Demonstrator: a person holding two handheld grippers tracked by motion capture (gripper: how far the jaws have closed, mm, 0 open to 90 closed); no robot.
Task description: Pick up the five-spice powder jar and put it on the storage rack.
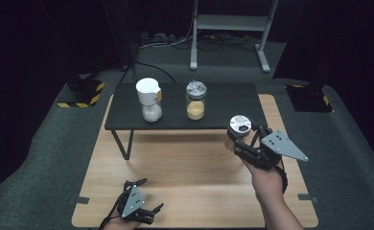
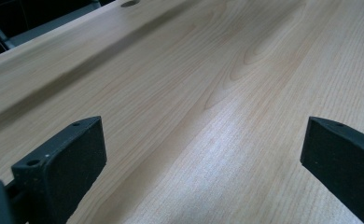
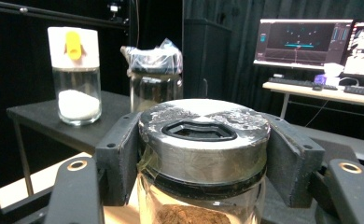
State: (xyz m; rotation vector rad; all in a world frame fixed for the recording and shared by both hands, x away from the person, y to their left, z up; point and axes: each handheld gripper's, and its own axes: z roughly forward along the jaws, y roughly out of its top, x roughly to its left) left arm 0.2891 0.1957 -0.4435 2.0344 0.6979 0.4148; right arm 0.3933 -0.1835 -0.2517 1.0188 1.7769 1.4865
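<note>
The left hand-held gripper (image 1: 144, 195) is sitting low at about 7 o'clock on the wooden counter (image 1: 185, 158). Its jaws are spread wide apart and are holding nothing. In the left gripper view, bare wood is lying between the two black pads (image 2: 68, 161).

Further back, a small black counter (image 1: 223, 103) is standing at 12 o'clock. On its left side, a glass jar with a white lid (image 1: 149, 99) is standing upright, with white grains at the bottom. Just to its right, a second jar with a silver lid (image 1: 195, 99) is standing upright too, with yellow-brown powder inside.

At about 3 o'clock, the right hand-held gripper (image 1: 242, 135) is pinching a third jar (image 1: 238, 130). The jar is up in the air, near the front right corner of the black counter. In the right gripper view, the jaws are pressing on both sides of its silver lid (image 3: 203, 135), and brown powder is showing below.

It looks like this jar is heading for the black counter, beside the other two. To do it well, the person should be keeping the jar straight up, squeezing firmly, and lowering it slowly onto the free spot at the right, well clear of the silver-lidded jar.
</note>
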